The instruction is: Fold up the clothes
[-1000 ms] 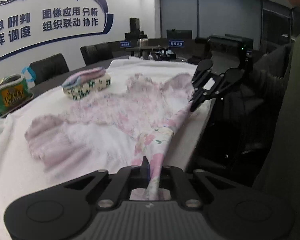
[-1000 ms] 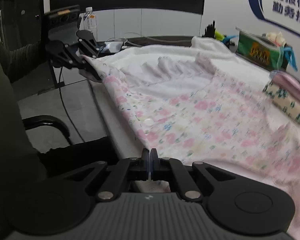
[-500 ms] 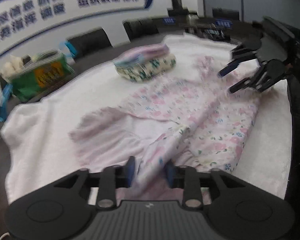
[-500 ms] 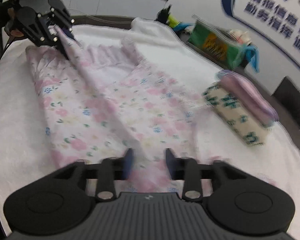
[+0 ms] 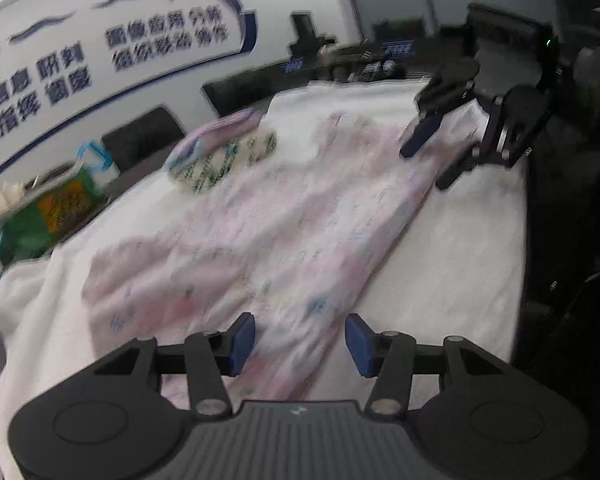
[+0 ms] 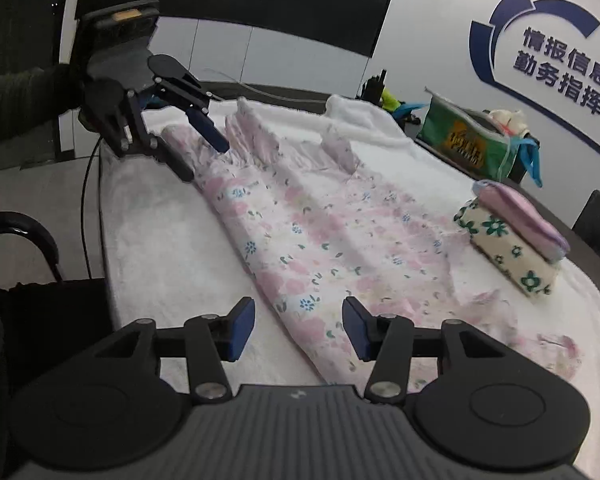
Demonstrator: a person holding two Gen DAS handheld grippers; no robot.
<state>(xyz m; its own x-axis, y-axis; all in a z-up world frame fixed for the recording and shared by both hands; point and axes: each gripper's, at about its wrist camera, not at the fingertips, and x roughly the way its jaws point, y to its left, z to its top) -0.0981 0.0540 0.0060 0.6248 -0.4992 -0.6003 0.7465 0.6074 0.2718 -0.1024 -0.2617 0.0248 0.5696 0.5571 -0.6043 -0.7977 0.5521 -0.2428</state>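
Two handheld grippers hover over a floral garment (image 6: 324, 240) that lies folded lengthwise on a white towel (image 6: 156, 248) covering the counter. Seen from the right wrist camera, the right gripper (image 6: 299, 330) sits low at the near end of the garment, its blue-padded fingers (image 6: 242, 332) spread apart and opening, with the folded cloth edge lying loose between them and neither pad pressing on it. At the far end of the garment, close to the counter's left edge in this view, the left gripper (image 6: 204, 156) is tilted down over the ruffled hem, its fingers also spread and opening, cloth beneath them but not pinched. The left wrist camera, blurred, shows the same from the other end: the left gripper (image 5: 300, 338) with fingers apart over the pink fabric (image 5: 268, 232), and the right gripper (image 5: 428, 160) at the far end near the counter's edge. A bare strip of towel runs between the garment's folded long edge and the counter's edge on the person's side, giving open room there. Toward the opposite edge, a stack of folded clothes (image 6: 512, 244) rests on the towel just beside the garment. Beyond it, near the far corner, stands a green bag (image 6: 472, 144). A dark sleeve (image 6: 16, 92) reaches in behind the left gripper.
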